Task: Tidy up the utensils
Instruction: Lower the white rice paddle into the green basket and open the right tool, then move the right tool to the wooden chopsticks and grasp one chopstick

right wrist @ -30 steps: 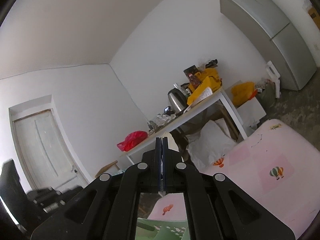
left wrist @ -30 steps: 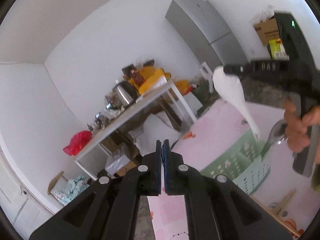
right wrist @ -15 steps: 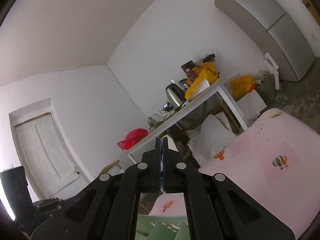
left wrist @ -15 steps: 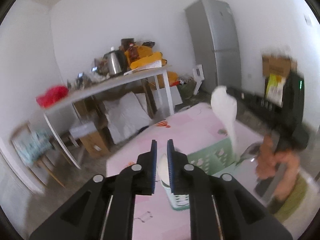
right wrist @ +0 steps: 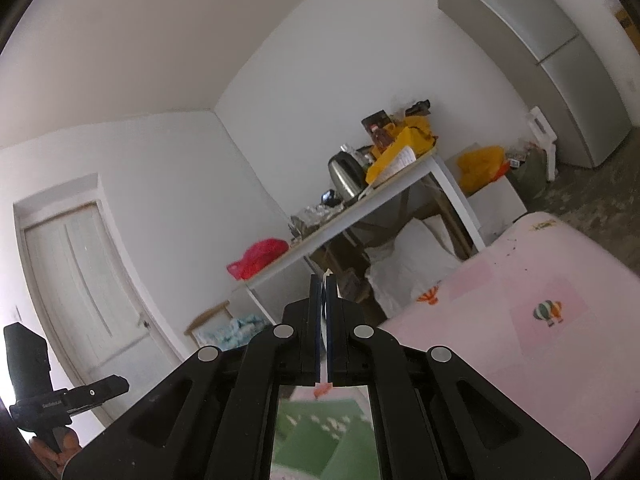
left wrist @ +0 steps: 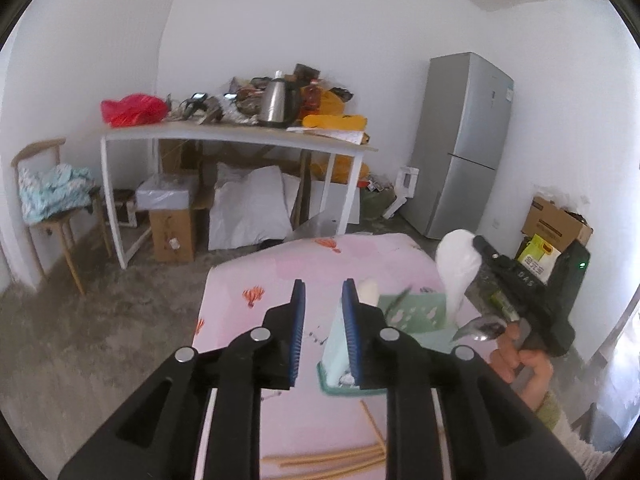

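From the left wrist, the left gripper [left wrist: 322,312] is opening with nothing between its blue pads, above the pink balloon-print counter [left wrist: 280,276]. The pale green plastic basket [left wrist: 408,320] sits at two o'clock from it. At three o'clock, the right gripper [left wrist: 478,246] pinches a white plastic spoon [left wrist: 454,276] over the basket. Wooden chopsticks [left wrist: 328,458] lie at six o'clock.

From the right wrist, the right gripper [right wrist: 323,312] is clenched on the spoon's thin white edge, with the basket [right wrist: 320,432] below.

White walls [left wrist: 320,20], grey fridge [left wrist: 460,148], cluttered table [left wrist: 240,134], wooden chair [left wrist: 40,184].
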Demonstrator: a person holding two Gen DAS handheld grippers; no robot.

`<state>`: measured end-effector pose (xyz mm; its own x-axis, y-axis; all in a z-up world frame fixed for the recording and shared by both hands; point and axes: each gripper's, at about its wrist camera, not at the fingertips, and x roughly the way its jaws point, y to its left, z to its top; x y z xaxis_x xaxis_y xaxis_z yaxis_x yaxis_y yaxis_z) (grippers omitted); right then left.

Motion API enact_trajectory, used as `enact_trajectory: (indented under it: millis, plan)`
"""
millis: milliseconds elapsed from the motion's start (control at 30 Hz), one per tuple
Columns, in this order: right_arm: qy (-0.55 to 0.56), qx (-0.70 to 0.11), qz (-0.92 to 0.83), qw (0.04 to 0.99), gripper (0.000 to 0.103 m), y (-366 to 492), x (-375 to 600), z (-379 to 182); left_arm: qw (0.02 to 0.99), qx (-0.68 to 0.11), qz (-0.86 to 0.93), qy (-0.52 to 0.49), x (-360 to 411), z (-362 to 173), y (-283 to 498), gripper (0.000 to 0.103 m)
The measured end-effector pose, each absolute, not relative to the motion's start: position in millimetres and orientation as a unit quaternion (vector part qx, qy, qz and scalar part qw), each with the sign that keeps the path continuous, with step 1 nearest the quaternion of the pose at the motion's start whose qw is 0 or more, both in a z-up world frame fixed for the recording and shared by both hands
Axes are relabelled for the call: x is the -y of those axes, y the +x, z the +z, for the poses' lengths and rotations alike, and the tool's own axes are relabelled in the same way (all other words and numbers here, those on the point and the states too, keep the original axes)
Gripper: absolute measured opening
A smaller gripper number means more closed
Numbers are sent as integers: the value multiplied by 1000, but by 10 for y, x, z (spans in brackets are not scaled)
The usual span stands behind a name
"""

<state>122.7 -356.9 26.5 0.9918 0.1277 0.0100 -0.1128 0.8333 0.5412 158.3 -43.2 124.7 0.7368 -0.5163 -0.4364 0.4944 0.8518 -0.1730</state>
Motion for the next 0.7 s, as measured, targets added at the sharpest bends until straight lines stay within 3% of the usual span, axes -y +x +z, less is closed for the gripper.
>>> enact_trajectory:
  millis: [267, 433, 567, 700]
  plan:
    - [204, -53, 26, 977, 1, 850, 3392, 261, 924, -273, -262, -55, 228, 968, 1564, 18]
    - [131, -135, -24, 982, 7, 604, 3224, 79, 920, -287, -257, -65, 128, 797, 1550, 20]
    - [128, -124, -49, 983, 44, 295, 3245, 168, 919, -294, -253, -72, 49, 685, 1543, 24]
    - [162, -94, -28, 982, 47, 212, 3253, 472, 919, -298, -245, -81, -26, 598, 1505, 29]
